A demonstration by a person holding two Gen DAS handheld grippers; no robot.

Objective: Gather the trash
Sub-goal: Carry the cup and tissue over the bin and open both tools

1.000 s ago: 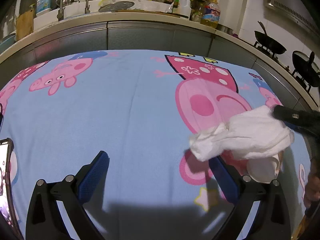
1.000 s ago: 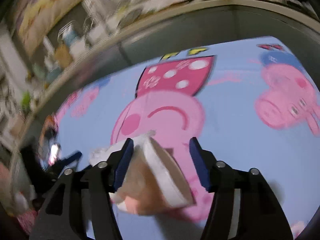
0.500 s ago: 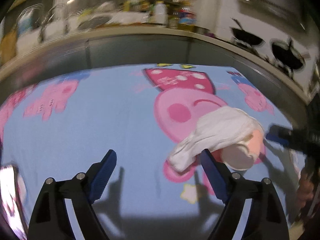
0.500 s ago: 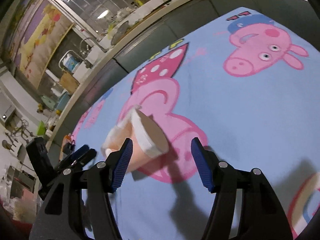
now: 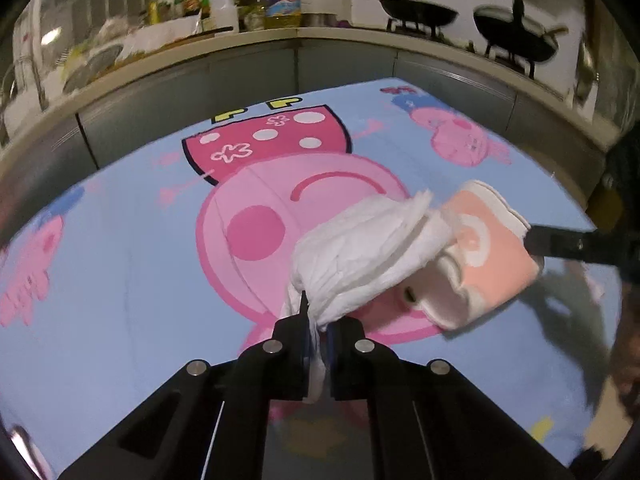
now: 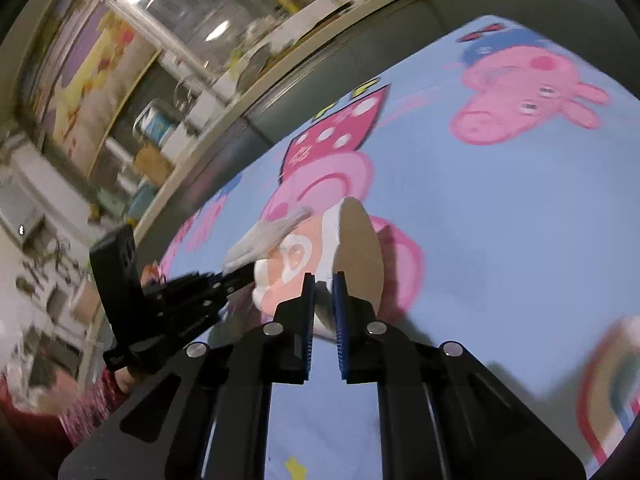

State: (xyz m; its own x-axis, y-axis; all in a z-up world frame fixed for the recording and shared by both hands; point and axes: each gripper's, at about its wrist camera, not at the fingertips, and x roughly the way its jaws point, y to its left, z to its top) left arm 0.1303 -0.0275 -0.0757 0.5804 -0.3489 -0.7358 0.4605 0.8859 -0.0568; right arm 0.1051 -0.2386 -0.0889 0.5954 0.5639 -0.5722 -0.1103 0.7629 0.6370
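A crumpled white tissue [image 5: 360, 248] hangs out of a peach paper cup [image 5: 492, 256] that lies tipped on its side over the tablecloth. My left gripper [image 5: 318, 312] is closing, its pads pressing on the near tail of the tissue. In the right wrist view my right gripper [image 6: 323, 280] is closing too, and its blue pads pinch the wall of the cup [image 6: 356, 248] near its round end. The tissue [image 6: 268, 236] shows blurred at the cup's left, with the left gripper [image 6: 240, 276] reaching in from the left. The right gripper's black finger [image 5: 560, 244] touches the cup's right side.
A blue tablecloth [image 5: 120, 240] printed with pink cartoon pigs covers the table. Behind runs a grey kitchen counter with bottles [image 5: 280, 0] and two black woks [image 5: 416, 12]. A person's hand in a patterned sleeve [image 6: 92, 400] holds the left gripper.
Both grippers went from wide open to closed, the left on the tissue's tail, the right on the cup. The left gripper shifted right to centre on the tissue.
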